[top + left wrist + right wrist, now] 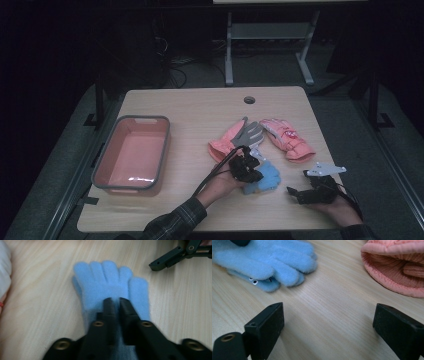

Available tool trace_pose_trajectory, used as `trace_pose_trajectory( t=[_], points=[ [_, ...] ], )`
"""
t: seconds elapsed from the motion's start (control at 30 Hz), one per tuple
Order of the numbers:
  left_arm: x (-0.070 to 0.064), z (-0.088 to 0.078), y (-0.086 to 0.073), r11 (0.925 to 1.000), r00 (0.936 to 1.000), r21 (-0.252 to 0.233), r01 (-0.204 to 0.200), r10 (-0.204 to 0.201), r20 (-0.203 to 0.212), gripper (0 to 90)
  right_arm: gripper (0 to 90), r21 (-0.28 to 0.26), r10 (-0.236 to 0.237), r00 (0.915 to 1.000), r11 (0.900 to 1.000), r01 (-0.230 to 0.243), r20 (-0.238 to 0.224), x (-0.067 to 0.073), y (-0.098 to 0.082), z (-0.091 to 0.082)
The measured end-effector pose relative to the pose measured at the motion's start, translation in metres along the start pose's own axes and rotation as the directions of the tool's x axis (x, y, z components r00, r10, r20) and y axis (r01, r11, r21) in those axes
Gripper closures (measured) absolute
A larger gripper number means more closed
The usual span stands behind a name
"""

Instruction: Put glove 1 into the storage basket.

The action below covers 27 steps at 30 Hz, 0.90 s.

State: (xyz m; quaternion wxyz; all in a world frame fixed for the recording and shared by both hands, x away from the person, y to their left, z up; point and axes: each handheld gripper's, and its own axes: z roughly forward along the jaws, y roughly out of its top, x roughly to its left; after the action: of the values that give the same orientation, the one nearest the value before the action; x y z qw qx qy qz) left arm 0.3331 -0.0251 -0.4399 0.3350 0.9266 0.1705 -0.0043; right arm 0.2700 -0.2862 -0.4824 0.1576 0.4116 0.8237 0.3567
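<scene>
The left gripper (251, 167) sits over the wrist end of a blue glove (110, 287) that lies flat on the wooden worktop (200, 107), near its front edge and right of centre. In the left gripper view the two black fingers (110, 308) stand close together with a narrow slit between them, their tips resting on the fleecy palm of the glove; a little of the blue fabric shows in the slit, but whether the pads actually pinch it cannot be told. The glove's five digits spread away from that gripper, toward the right gripper (300, 187).

The right gripper rests low on the worktop near the front right corner, held in the person's right hand (342, 210). Its fingers (265, 326) stand wide apart with bare wood between them and grip nothing. In the right gripper view a second blue layer with small googly eyes peeks out under the glove's fingertips.

Behind the blue glove lie two pink gloves: one (227, 142) with a grey palm turned up, just beside the left gripper, and one (287, 137) to its right. A pink tray (107, 155) with a grey rim stands well apart at the left of the worktop.
</scene>
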Motion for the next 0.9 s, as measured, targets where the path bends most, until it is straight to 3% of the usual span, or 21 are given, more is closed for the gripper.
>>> trace_pose_trajectory(
  t=[0.1, 0.17, 0.2, 0.3, 0.4, 0.63, 0.9],
  points=[
    [-0.002, -0.001, 0.001, 0.9997, 0.9995, -0.022, -0.011, 0.011, -0.031, 49.5, 9.4, 0.0, 0.0, 1.0, 1.0, 0.0, 0.0, 0.0, 0.0, 0.0],
    [-0.005, 0.001, 0.001, 0.999, 0.9977, -0.013, -0.042, 0.041, -0.055, 32.3, 9.4, 0.0, 0.0, 1.0, 1.0, 0.0, 0.0, 0.0, 0.0, 0.0],
    [-0.005, 0.003, 0.001, 0.9984, 0.997, 0.001, -0.057, 0.057, -0.052, 26.9, 9.4, 0.0, 0.0, 1.0, 1.0, 0.0, 0.0, 0.0, 0.0, 0.0],
    [-0.004, 0.011, -0.001, 0.9983, 0.998, 0.027, -0.052, 0.053, -0.034, 20.9, 9.4, 0.0, 0.0, 1.0, 1.0, 0.0, 0.0, 0.0, 0.0, 0.0],
    [-0.005, 0.018, -0.002, 0.9985, 0.9988, 0.036, -0.041, 0.042, -0.024, 18.6, 9.4, 0.0, 0.0, 1.0, 1.0, 0.0, -0.001, 0.0, 0.0, 0.0],
    [-0.005, 0.025, -0.004, 0.9957, 0.9976, 0.07, -0.061, 0.063, -0.028, 18.0, 9.4, 0.002, -0.001, 1.0, 1.0, 0.001, -0.003, 0.0, 0.0, 0.0],
    [-0.008, 0.023, -0.004, 0.994, 0.9945, 0.071, -0.083, 0.087, -0.058, 32.0, 9.4, 0.002, -0.001, 1.0, 1.0, 0.001, -0.002, 0.0, 0.0, 0.0]
  ],
)
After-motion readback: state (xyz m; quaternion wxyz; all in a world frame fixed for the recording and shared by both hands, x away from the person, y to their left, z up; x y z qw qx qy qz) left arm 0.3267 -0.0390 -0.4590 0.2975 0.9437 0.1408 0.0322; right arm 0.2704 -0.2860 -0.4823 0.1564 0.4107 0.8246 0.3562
